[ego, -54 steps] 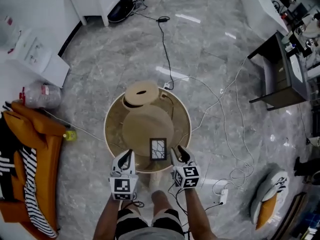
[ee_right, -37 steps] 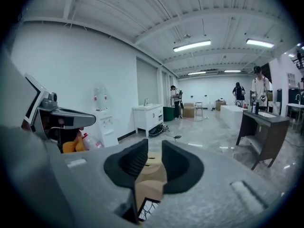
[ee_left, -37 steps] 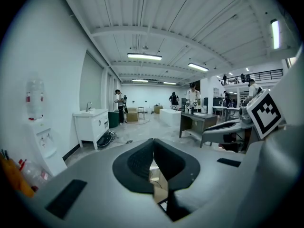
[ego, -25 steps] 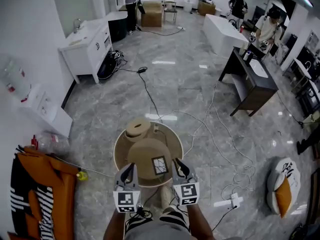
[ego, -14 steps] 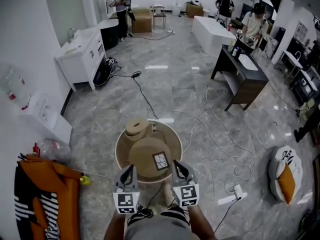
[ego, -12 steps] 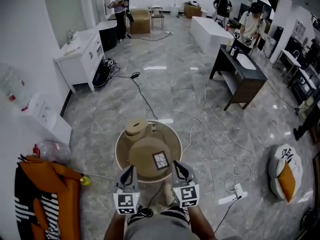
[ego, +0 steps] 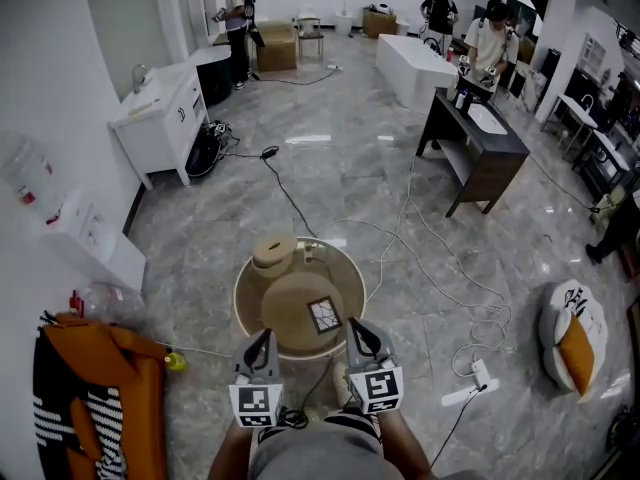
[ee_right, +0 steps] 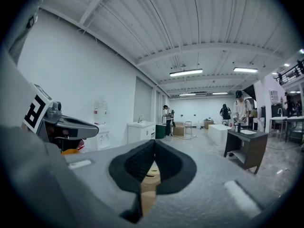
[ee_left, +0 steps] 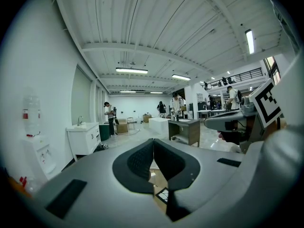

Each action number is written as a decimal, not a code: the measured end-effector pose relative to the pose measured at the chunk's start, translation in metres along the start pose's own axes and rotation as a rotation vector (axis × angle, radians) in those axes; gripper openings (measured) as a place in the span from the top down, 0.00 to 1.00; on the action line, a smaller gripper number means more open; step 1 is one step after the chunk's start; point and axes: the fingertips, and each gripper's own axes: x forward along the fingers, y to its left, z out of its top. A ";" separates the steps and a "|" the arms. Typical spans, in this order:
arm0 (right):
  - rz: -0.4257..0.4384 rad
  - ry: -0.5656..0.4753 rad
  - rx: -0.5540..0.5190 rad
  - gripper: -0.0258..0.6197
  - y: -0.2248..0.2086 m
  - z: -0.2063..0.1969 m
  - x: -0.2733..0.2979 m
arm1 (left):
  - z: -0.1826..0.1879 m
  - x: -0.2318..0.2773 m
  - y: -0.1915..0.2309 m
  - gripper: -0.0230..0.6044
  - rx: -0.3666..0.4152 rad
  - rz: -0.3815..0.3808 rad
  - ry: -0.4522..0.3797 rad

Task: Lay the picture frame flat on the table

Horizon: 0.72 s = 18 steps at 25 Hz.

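My left gripper [ego: 262, 340] and right gripper [ego: 358, 330] wear black-and-white square markers. The picture frame [ego: 323, 315] is black around a white, dark-lined pattern. The table [ego: 285, 308] is tan, the floor [ego: 350, 178] marbled grey.

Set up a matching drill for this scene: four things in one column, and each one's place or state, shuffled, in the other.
Things:
1. picture frame
2. cushion
3. white cabinet
4. right hand-held gripper

Places or states:
A. on the floor, far right of the head view
B. jaws shut, nothing held
C. lying on the round table
D. against the left wall

Pairs: 1-C, 2-A, 3-D, 4-B
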 end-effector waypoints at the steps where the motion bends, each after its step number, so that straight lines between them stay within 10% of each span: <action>1: -0.003 -0.002 0.000 0.96 -0.001 0.001 -0.002 | 0.001 -0.001 -0.002 0.93 0.001 -0.002 -0.001; 18: -0.006 0.010 0.008 0.96 -0.013 -0.004 -0.001 | -0.002 0.011 -0.012 0.93 -0.001 -0.018 0.007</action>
